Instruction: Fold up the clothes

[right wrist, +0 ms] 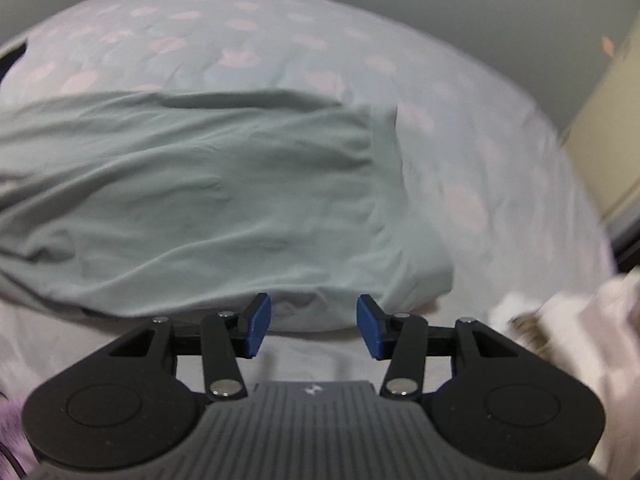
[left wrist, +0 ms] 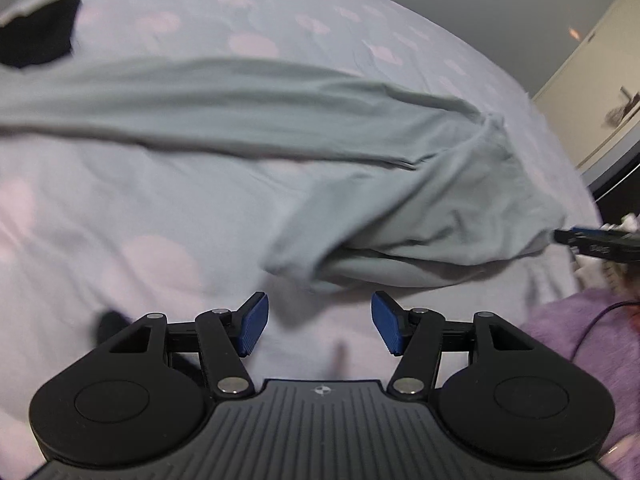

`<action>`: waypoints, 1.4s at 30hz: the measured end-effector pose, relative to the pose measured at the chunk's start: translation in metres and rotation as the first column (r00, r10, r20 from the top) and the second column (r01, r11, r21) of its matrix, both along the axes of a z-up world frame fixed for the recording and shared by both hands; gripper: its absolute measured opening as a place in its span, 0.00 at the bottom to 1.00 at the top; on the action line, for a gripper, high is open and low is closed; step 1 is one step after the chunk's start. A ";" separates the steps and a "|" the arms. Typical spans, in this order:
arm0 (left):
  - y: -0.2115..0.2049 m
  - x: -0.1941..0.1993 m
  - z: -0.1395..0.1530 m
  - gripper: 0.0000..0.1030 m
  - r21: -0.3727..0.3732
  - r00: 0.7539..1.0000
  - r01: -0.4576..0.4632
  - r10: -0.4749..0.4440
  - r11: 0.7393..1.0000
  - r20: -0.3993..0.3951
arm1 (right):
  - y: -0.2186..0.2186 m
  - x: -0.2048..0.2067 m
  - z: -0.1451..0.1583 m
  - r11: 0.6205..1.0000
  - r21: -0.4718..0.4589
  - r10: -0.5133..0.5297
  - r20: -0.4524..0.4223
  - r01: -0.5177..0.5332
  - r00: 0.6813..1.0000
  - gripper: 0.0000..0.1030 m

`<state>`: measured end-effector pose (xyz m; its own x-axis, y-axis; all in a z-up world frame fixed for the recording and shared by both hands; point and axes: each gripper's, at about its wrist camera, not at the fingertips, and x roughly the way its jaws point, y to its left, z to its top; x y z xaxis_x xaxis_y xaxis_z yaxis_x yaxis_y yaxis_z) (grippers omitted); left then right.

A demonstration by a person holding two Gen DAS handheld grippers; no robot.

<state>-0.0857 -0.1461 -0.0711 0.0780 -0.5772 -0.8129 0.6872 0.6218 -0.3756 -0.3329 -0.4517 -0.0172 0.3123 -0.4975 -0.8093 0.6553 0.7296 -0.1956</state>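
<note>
Left tongs (left wrist: 320,322) agape | right tongs (right wrist: 314,322) agape over garment (right wrist: 200,200) hem

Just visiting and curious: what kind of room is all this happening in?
Most likely a bedroom. A bed sheet dotted with pink spots fills the view, a grey-green garment lies spread on it, and a pale cupboard stands alongside.

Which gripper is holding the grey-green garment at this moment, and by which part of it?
Neither. The left gripper and the right gripper both stand open with nothing between their pads; the grey-green garment lies loose on the bed sheet.
</note>
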 end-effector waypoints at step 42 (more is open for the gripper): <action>0.009 0.061 0.063 0.28 0.058 0.987 0.055 -0.063 0.997 0.149 | -0.069 -0.048 0.003 0.869 -0.008 -0.491 0.091 0.494 0.866 0.04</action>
